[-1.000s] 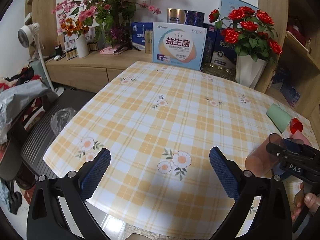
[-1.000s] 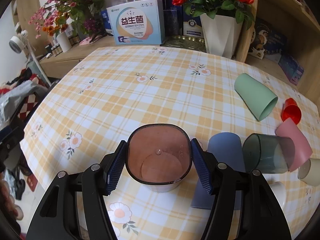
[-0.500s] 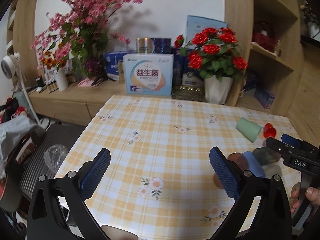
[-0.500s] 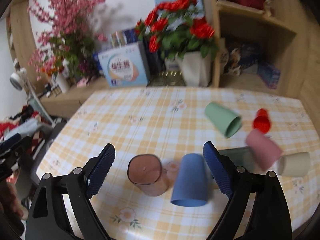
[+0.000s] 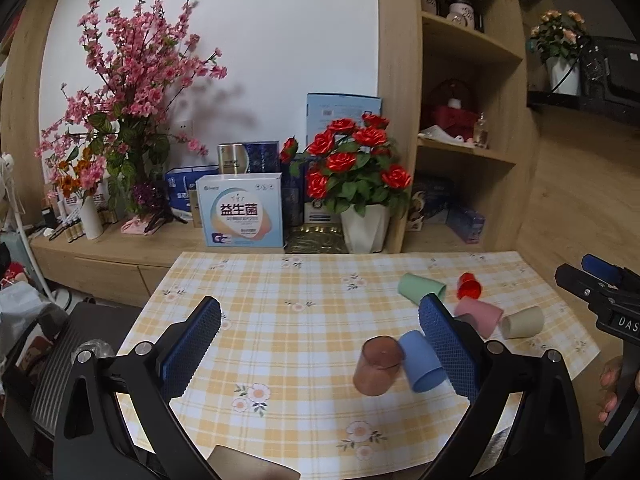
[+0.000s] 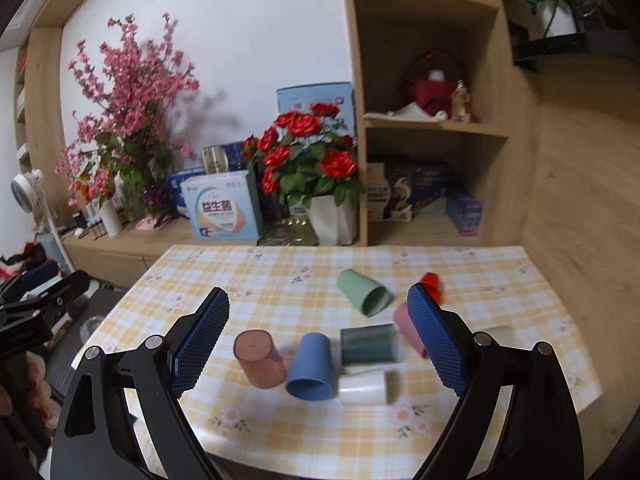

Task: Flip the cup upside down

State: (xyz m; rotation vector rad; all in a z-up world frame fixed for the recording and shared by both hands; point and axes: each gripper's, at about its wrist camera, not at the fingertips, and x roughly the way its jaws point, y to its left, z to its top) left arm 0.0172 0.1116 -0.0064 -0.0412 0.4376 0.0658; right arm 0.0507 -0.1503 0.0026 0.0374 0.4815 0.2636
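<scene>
A translucent brown cup (image 6: 259, 364) stands upside down on the checked tablecloth, base up; it also shows in the left wrist view (image 5: 378, 365). A blue cup (image 6: 312, 368) lies on its side just right of it, touching or nearly so. My right gripper (image 6: 318, 344) is open and empty, held back above the table's near side. My left gripper (image 5: 320, 354) is open and empty, also raised and back from the table. The right gripper's fingers (image 5: 600, 276) show at the right edge of the left wrist view.
Other cups lie on their sides to the right: green (image 6: 362, 292), dark teal (image 6: 368, 345), pink (image 6: 406, 328), white (image 6: 362, 388), red (image 6: 432, 282), beige (image 5: 522, 322). A rose pot (image 6: 332, 220) and boxes (image 6: 222, 212) stand behind the table (image 6: 200, 264). Shelves rise at the right.
My right gripper let go of the brown cup, which now stands base up, and pulled back and up. My left gripper also drew back and rose, so the whole table shows.
</scene>
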